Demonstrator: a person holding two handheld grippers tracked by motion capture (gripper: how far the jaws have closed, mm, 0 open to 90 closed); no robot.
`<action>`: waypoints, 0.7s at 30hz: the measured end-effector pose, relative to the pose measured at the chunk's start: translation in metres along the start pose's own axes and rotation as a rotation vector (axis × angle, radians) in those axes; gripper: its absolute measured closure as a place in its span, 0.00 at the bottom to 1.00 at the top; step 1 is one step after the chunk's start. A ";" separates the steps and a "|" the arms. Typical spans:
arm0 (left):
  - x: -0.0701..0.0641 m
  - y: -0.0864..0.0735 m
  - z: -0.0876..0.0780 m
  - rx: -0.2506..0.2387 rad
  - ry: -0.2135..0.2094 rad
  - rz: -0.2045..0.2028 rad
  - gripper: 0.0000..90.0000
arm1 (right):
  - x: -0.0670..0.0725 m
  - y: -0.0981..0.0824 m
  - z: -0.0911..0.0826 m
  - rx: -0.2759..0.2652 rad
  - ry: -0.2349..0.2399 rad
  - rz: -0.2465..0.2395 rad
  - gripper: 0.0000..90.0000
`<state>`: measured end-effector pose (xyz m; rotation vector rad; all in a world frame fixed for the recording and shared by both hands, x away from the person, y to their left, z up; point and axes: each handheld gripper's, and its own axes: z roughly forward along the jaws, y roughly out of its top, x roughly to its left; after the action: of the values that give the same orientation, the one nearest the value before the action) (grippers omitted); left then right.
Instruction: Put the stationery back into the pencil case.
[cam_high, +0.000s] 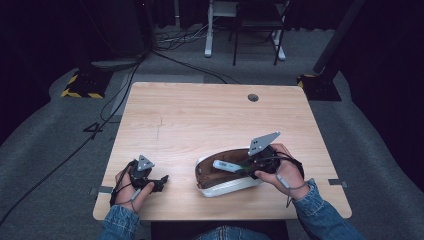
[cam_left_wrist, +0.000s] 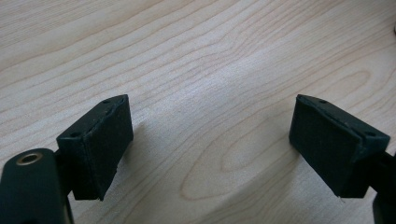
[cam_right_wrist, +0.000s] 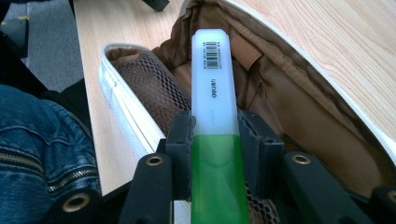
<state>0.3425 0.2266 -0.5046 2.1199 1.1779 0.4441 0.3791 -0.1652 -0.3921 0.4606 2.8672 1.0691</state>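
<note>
Right claw: clenched on the highlighter, pads on both of its sides, near the join of green body and pale cap.
Highlighter: held over the open case, cap end pointing into the brown inside, above the mesh pocket.
Case: white outside, lying open on the bench near the front edge.
Left claw: released, jaws wide apart, bare wood between them; resting low at the bench's front left, well apart from the case.

"deli" and barcode on highlighter
</note>
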 end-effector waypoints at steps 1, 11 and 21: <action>0.000 0.000 0.000 0.000 0.000 0.000 0.15 | 0.000 0.000 0.001 -0.001 0.001 -0.010 0.74; 0.000 0.000 0.000 0.001 0.000 -0.001 0.15 | -0.005 -0.001 0.010 -0.002 -0.016 -0.026 0.70; 0.000 0.000 0.000 0.004 -0.001 0.001 0.15 | -0.015 -0.006 0.009 -0.051 -0.068 0.029 0.41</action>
<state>0.3428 0.2266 -0.5043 2.1239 1.1780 0.4419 0.3937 -0.1681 -0.4042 0.5264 2.7761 1.1063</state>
